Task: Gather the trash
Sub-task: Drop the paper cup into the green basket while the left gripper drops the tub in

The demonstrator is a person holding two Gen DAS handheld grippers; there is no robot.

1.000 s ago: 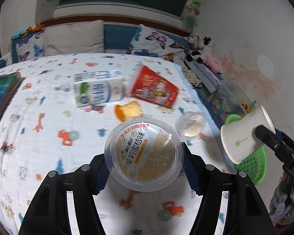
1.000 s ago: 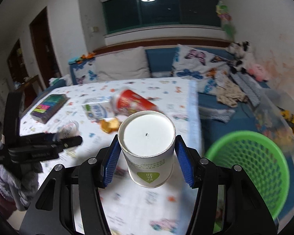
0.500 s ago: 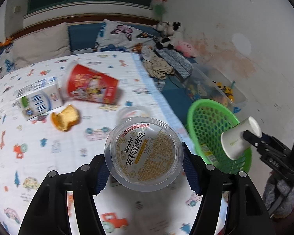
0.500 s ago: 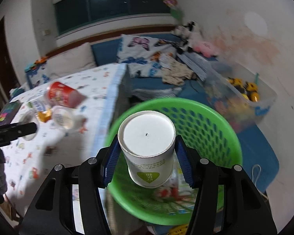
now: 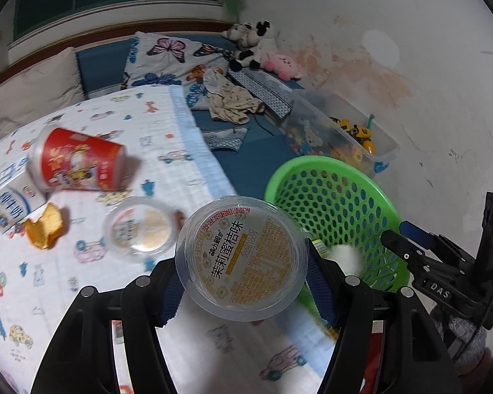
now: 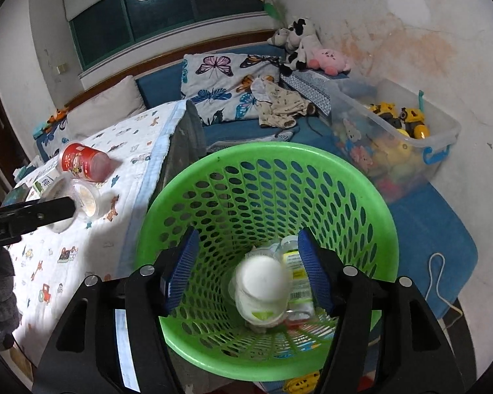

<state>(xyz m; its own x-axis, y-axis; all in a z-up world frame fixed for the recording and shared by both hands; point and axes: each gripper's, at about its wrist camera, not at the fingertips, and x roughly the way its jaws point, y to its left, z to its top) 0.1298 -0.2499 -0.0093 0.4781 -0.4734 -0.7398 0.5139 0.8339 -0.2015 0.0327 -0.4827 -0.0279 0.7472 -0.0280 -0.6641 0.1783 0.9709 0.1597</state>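
The right hand-held gripper (image 6: 248, 271) has just opened its jaws; the white paper cup (image 6: 261, 287) it pinched before is now loose, down in the green basket (image 6: 279, 164), flat end up, long axis up-down, blurry; nothing between the spread jaws. Left hand-held gripper (image 5: 241, 274) pinches a clear jelly cup (image 5: 241, 257), lid facing the camera, w/ the basket at 2 o'clock.

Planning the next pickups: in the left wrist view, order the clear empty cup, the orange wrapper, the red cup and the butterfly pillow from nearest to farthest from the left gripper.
1. Clear empty cup, just left of the left gripper.
2. Orange wrapper, further left.
3. Red cup, on its side, upper left.
4. Butterfly pillow, at the back.
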